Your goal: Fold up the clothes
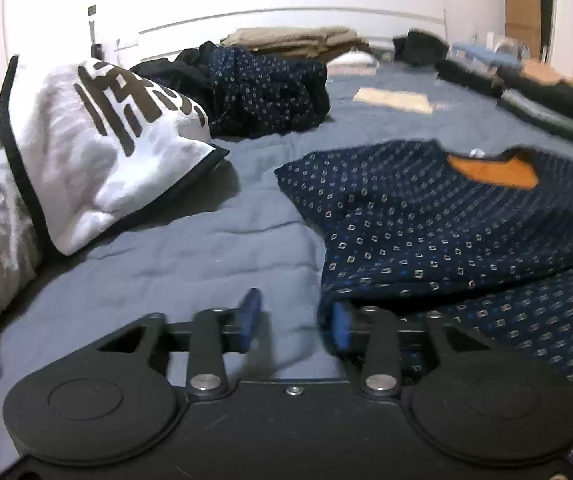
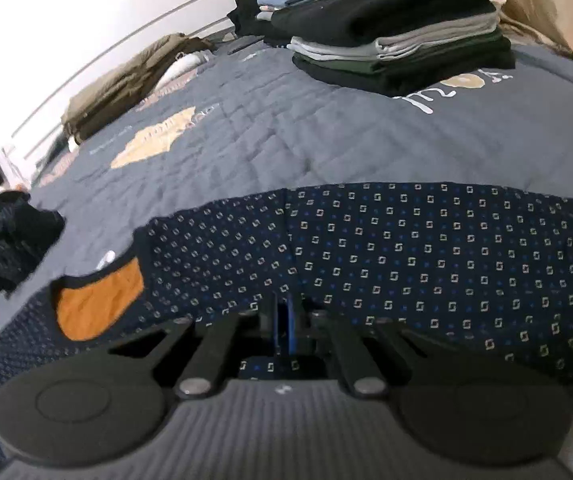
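Two views, folded stack (image 2: 402,36) right only, pillow (image 1: 98,160) left

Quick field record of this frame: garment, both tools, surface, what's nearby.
garment: navy patterned shirt, spread on the bed, orange inner collar showing
left tool: open, at the shirt's edge
right tool: shut on navy patterned shirt
surface: blue-grey quilt
nearby: folded stack, white printed pillow, crumpled navy garment

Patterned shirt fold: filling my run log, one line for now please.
left gripper open beside patterned shirt | right gripper shut on shirt | bed
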Available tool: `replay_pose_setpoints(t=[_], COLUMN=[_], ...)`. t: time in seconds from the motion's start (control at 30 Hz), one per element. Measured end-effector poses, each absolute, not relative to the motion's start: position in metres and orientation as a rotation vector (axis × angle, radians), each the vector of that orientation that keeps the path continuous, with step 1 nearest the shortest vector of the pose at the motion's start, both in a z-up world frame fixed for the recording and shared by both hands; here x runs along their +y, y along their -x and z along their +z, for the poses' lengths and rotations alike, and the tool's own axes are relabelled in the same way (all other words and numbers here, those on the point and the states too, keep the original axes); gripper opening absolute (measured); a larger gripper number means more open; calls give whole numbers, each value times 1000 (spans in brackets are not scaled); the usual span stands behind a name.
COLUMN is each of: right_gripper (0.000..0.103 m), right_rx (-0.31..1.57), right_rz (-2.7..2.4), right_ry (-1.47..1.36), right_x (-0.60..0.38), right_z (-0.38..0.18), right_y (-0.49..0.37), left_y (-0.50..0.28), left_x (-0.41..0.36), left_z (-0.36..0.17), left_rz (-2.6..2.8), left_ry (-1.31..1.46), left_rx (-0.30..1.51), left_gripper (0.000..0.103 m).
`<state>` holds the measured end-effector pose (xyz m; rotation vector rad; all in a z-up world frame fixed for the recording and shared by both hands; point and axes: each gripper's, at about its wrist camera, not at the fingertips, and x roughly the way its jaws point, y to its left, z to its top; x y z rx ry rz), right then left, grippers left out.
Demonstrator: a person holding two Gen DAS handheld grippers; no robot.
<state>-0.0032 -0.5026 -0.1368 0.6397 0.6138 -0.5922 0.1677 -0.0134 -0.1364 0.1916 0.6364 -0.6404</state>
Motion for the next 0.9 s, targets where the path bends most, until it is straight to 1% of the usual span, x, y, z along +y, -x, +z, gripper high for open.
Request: replay_pose_setpoints(t=[0.1, 0.13, 0.23, 0.3, 0.33, 0.37, 0.43, 0.57, 0.63, 0.7, 0.73, 0.77, 0.9], right_gripper=[6, 9, 13, 22, 32, 39, 43, 45, 45, 36, 19, 11, 7], right_rx=[661, 661, 659, 648, 649, 662, 687, 664, 643, 622, 612, 601, 559], right_rz=[-559, -557, -551, -525, -509, -486, -441, -423, -423, -423, -423, -422, -422], right_ry=[-622, -609, -571, -546, -540, -547, -560, -590, -606, -621, -629, -636, -667], right_x=[-503, -503, -501, -494, -490, -486, -479, -477, -478, -478, -479, -479, -480], right_z=[-132, -127, -110, -100, -97, -99, -103, -105, -105, -106, -106, -106, -107], right_y=[4, 7, 18, 28, 33, 34, 38, 45, 48, 51, 53, 55, 61], left_y=[-156, -149, -130, -115, -107, -98, -76, -34, -23, -21, -21, -22, -25], left_x=[-6, -5, -1, -4, -6, -7, -11, -14, -16, -22, -26, -30, -27], left_z=[-132, -129, -112, -97, -90, -82, -69, -59, -64, -66, -65, -64, -60], left_rz=[-704, -707, -718, -723, -722, -721, -729, -732, -746, -767, -769, -771, -798], left_ry=[-178, -197, -163, -124, -100, -75, -2, 142, 211, 218, 212, 207, 247], left_rx=[675, 673, 641, 621, 611, 601, 585, 553, 553, 558, 562, 566, 547], left_gripper=[47, 50, 54, 55, 58, 62, 64, 75, 75, 75, 75, 75, 75])
